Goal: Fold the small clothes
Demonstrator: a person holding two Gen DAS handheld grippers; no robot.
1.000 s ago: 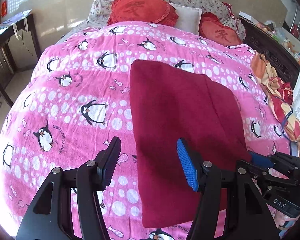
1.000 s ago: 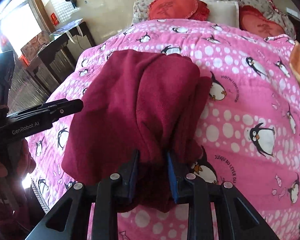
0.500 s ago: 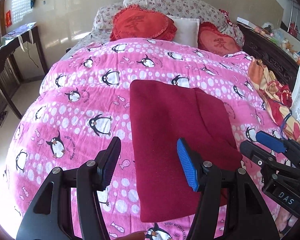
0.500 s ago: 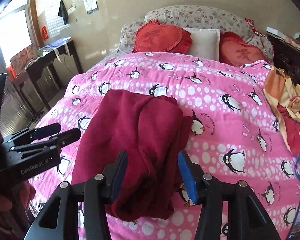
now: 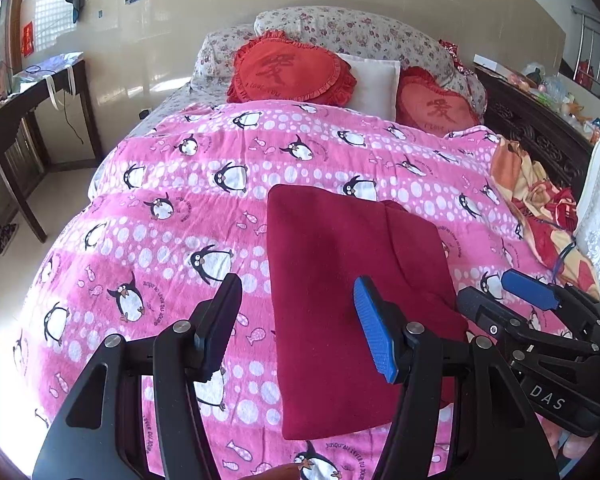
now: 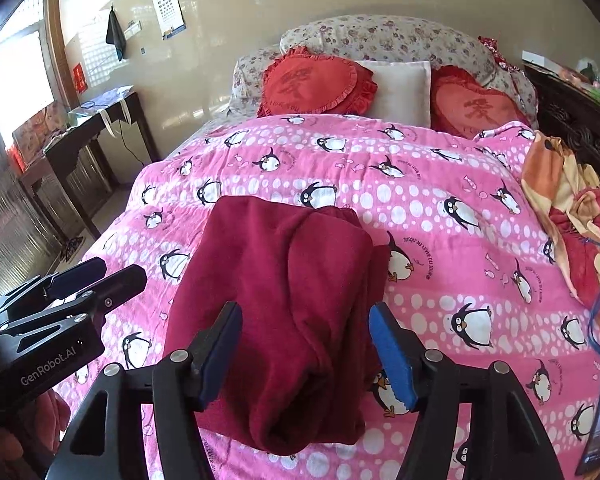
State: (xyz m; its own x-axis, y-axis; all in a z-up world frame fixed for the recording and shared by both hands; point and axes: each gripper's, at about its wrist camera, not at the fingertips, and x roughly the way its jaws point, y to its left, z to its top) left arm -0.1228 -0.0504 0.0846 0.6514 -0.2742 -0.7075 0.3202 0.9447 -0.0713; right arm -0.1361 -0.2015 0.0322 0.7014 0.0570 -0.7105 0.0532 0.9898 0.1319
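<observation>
One folded dark-red fleece garment [image 6: 284, 304] is laid flat on one pink penguin-printed blanket [image 5: 172, 216], below and ahead of both tools. The left gripper [image 5: 296, 320] is held open and empty; the right gripper [image 6: 306, 344] is opening, nothing pressed between its ribbed blue pads. Two red heart-shaped frilled cushions [image 5: 292, 72] are seen beyond

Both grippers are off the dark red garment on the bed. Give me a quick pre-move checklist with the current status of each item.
1. Left gripper empty, jaws apart: ok.
2. Right gripper clear of cloth, jaws opening, nothing between the pads: ok.
3. Dark red garment lying folded on the pink penguin blanket: ok.
4. Fold neat: not ok; the right wrist view shows bunched, rolled layers along its near right side.
5. Garment clear of the orange patterned cloth: ok.
6. Fold count finished: cannot tell.
</observation>
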